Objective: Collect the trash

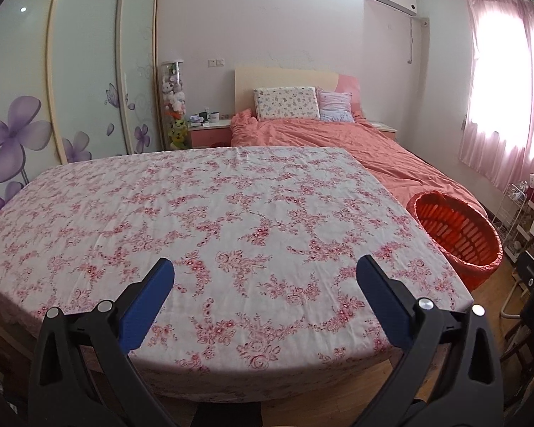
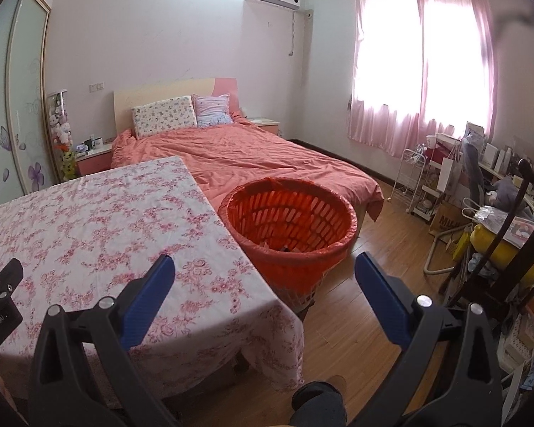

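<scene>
A red slatted trash basket (image 2: 292,227) with a red liner stands on the wood floor at the table's right side; a few scraps lie at its bottom. It also shows in the left wrist view (image 1: 455,235). My left gripper (image 1: 265,274) is open and empty above the near edge of the table with the pink floral cloth (image 1: 195,213). My right gripper (image 2: 265,270) is open and empty, over the table's right corner and the basket's near rim. I see no trash on the cloth. The left gripper's body shows at the left edge of the right wrist view (image 2: 0,295).
A bed with a salmon cover (image 2: 267,156) stands behind the table and basket. A wardrobe with flower doors (image 1: 71,89) is on the left. A white rack (image 2: 413,181), a cluttered desk (image 2: 498,192) and a dark stand (image 2: 509,242) crowd the right side.
</scene>
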`<state>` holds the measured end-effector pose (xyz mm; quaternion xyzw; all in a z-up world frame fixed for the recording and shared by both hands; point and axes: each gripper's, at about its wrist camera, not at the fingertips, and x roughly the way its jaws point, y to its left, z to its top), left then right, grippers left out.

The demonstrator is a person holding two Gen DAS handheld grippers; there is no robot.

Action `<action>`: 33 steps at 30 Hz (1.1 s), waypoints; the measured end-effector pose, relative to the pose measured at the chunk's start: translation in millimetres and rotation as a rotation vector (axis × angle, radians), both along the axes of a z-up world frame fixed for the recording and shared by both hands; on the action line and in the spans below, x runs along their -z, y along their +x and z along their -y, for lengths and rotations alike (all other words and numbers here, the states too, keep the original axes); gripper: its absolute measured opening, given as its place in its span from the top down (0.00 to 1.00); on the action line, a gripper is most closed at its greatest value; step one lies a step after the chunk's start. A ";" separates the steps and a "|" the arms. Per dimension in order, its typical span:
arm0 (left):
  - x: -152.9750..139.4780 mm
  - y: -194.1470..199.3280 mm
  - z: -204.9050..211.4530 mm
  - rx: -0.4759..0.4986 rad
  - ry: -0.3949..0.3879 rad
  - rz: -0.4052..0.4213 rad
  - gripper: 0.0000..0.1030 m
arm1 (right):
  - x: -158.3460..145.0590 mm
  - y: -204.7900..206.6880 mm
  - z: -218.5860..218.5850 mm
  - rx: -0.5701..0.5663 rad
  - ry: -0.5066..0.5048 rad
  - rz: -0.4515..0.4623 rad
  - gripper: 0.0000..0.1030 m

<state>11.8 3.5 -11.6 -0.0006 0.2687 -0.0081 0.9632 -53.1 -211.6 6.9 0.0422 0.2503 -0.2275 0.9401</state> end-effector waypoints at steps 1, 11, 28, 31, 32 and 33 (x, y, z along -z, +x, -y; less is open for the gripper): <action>0.1 -0.7 -1.0 -0.002 -0.001 -0.002 0.02 | 0.4 -0.1 -0.9 -0.004 0.007 -0.002 0.04; 1.9 -3.0 -5.7 -0.004 -0.013 -0.020 0.02 | 2.5 1.8 -4.6 -0.009 0.030 -0.021 0.04; 1.3 -5.6 3.8 0.015 -0.003 -0.029 0.02 | 8.2 3.7 3.4 0.009 0.053 -0.058 0.04; -0.1 -6.6 5.7 0.016 0.000 -0.023 0.02 | 6.6 2.9 2.9 0.003 0.054 -0.053 0.04; -0.3 -7.0 6.3 0.016 0.000 -0.020 0.02 | 6.3 2.3 2.5 0.002 0.053 -0.051 0.04; -0.9 -7.6 6.8 0.016 0.000 -0.017 0.02 | 6.2 2.4 2.0 0.000 0.053 -0.051 0.04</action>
